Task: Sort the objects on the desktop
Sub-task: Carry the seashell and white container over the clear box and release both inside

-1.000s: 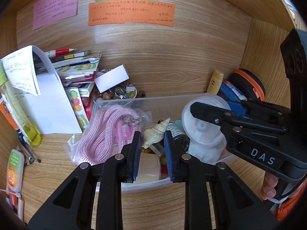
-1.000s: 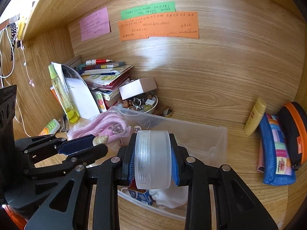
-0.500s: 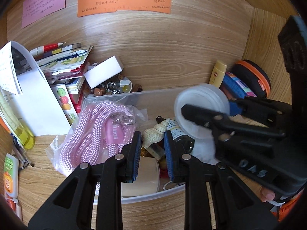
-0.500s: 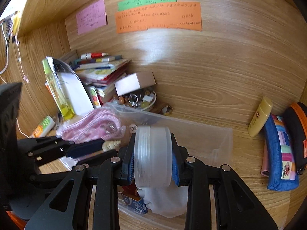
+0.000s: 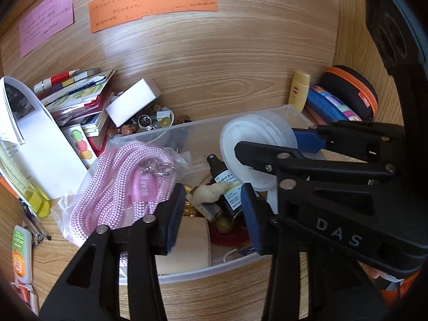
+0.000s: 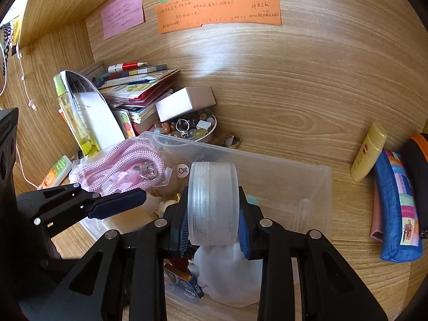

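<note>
Two tools over clear bin (image 6: 315, 187) | right hand-held gripper (image 6: 212, 230) clamping frosted jar (image 6: 212, 200) | left hand-held gripper (image 5: 212, 214) agape, empty above seashell (image 5: 211, 191) | step: binning jar | next: lower, release.

Paper notes (image 6: 218, 9) on wooden wall (image 6: 294, 80)

Bin left half: a pink rope bundle (image 6: 125, 165) is spilling over the clear bin (image 6: 315, 187) rim, blocking entry there.
Bin middle: a spray bottle (image 5: 223, 179), seashell (image 5: 211, 191) and small items are crowding the floor.
Bin right half: the right hand-held gripper (image 6: 214, 230), clamping a frosted round container (image 6: 212, 206), is occupying the space above a white cloth (image 6: 227, 272).
Bin right end: bare floor is showing.
Counter left edge: books (image 6: 136, 88) and a yellow-green bottle (image 6: 75, 117) are standing close.
Counter right edge: a yellow tube (image 6: 370, 151) and pouches (image 6: 396, 203) are lining the side; open wood is lying between them and the bin.
</note>
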A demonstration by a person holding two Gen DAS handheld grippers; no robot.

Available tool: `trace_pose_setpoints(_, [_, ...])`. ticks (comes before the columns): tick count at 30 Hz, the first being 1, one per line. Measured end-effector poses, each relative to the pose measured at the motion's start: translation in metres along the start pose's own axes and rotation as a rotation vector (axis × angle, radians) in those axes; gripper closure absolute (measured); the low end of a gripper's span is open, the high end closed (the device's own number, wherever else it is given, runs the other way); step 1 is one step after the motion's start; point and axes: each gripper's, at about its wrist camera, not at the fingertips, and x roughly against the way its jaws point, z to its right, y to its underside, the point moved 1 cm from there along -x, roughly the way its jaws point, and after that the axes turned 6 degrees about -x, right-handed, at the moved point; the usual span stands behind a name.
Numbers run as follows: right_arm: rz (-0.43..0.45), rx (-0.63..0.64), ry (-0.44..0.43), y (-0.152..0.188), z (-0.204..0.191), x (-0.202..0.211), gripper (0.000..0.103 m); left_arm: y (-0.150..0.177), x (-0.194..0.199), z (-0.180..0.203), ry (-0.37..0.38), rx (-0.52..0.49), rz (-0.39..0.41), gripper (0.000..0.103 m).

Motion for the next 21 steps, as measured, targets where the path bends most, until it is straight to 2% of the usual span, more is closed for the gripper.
trace_pose_setpoints(5, [0.002, -0.001, 0.004, 0.001, 0.000, 0.002, 0.076, 0.000, -0.001, 0.003, -0.003, -0.001, -0.001, 0.051])
trace_pose_setpoints(8, [0.025, -0.006, 0.005, -0.002, 0.001, 0.011, 0.072, 0.000, 0.002, 0.002, -0.009, 0.004, 0.003, 0.047])
trace_pose_setpoints(10, [0.049, -0.011, 0.011, -0.004, 0.002, 0.017, 0.058, -0.001, 0.005, 0.002, -0.010, 0.008, 0.006, 0.046])
trace_pose_setpoints(12, [0.069, -0.015, 0.008, -0.006, 0.003, 0.024, 0.053, -0.001, 0.008, 0.002, -0.013, 0.009, 0.010, 0.046])
trace_pose_setpoints(18, [0.069, -0.027, 0.001, -0.007, 0.004, 0.027, 0.052, -0.001, 0.017, 0.002, -0.027, 0.013, 0.020, 0.045])
trace_pose_setpoints(21, [0.072, -0.034, 0.004, -0.007, 0.005, 0.030, 0.052, -0.002, 0.021, 0.003, -0.033, 0.016, 0.031, 0.038])
